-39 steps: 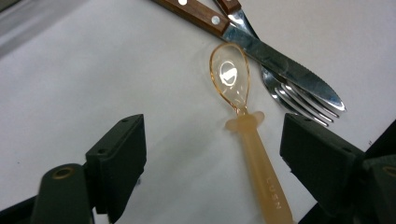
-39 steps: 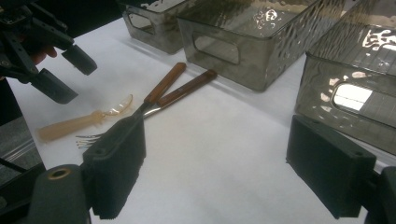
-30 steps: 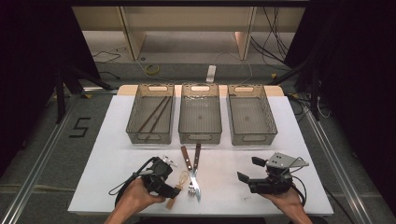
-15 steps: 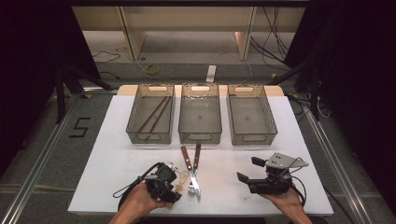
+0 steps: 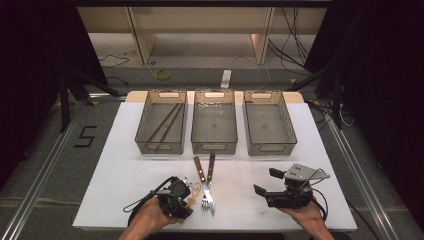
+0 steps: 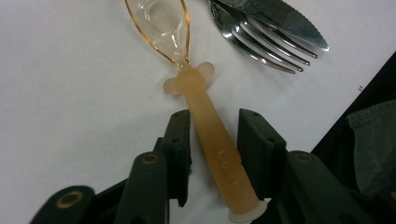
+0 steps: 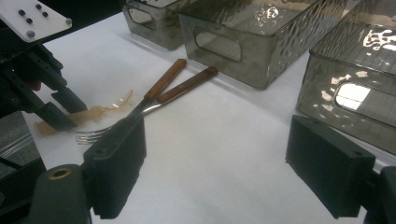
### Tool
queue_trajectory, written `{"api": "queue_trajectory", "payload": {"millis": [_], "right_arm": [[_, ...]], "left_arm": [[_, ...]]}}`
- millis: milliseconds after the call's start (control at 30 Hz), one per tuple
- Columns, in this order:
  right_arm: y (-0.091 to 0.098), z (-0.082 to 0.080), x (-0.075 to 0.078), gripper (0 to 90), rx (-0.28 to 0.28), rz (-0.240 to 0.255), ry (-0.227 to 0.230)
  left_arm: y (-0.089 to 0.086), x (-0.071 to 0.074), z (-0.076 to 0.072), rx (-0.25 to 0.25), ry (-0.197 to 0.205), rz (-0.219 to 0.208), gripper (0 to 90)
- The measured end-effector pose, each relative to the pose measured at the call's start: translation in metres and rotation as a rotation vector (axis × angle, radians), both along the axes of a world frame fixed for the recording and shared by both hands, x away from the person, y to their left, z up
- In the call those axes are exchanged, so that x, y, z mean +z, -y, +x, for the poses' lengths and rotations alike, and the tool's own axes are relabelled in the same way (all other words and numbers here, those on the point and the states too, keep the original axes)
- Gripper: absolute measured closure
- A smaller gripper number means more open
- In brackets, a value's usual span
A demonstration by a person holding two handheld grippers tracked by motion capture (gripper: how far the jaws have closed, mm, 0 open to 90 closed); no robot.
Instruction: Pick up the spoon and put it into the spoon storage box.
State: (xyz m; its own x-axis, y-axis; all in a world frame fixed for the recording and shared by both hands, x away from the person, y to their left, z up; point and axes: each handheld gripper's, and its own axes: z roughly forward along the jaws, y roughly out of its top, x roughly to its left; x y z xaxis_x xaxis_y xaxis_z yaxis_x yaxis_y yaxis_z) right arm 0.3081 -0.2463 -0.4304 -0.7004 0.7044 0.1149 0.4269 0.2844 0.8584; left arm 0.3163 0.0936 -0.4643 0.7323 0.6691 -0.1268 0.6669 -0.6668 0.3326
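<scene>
White worktop [image 5: 125,185] in a dark room, grey floor around it. Three clear ribbed bins in a row at the far side: left bin [image 5: 162,128] holds two brown chopsticks [image 5: 165,122]; middle bin [image 5: 214,127] and right bin [image 5: 269,129] show nothing inside.

Near centre of worktop: fork [image 5: 202,184] and knife [image 5: 210,182], both wooden-handled, lying side by side, tips toward the near edge.

Just left of the fork: translucent amber spoon [image 6: 205,116], flat on the worktop, bowl pointing away from the left tongs [image 6: 212,135].

Left tongs: low over the spoon, jaws astride its handle and just been closing. Left jaw at or almost at the handle; small gap visible on the right jaw's side. Not clamped yet.

Right tongs [image 5: 265,186]: near right of worktop, held level, jaws wide apart, nothing between them, pointing left toward the cutlery.
</scene>
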Motion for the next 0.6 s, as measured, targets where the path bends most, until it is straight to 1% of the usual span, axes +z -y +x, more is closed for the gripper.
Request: {"api": "queue_trajectory", "payload": {"millis": [100, 133, 267, 500, 567, 600], "right_arm": [[-0.0002, -0.0001, 0.0000, 20.7, 0.001, -0.002, -0.001], [-0.0002, -0.0001, 0.0000, 20.7, 0.001, -0.002, -0.001], [0.0004, 0.0001, 0.0001, 20.7, -0.001, -0.002, 0.002], [-0.0001, -0.0003, 0.0003, 20.7, 0.004, -0.004, 0.000], [0.0000, -0.0003, 0.0003, 20.7, 0.003, -0.003, 0.000], [0.0001, -0.0003, 0.0004, 20.7, 0.003, -0.003, 0.000]], "left_arm": [[-0.0001, -0.0001, 0.0000, -0.003, 0.006, 0.005, 65.8], [-0.0004, -0.0003, 0.0002, 0.005, 0.007, 0.002, 66.8], [-0.0038, -0.0010, 0.0028, 0.027, 0.001, -0.007, 74.6], [-0.0045, -0.0007, 0.0034, 0.039, -0.004, -0.012, 75.8], [-0.0051, 0.0001, 0.0034, 0.037, 0.001, -0.007, 76.0], [-0.0059, 0.0007, 0.0037, 0.036, 0.010, -0.002, 76.0]]}}
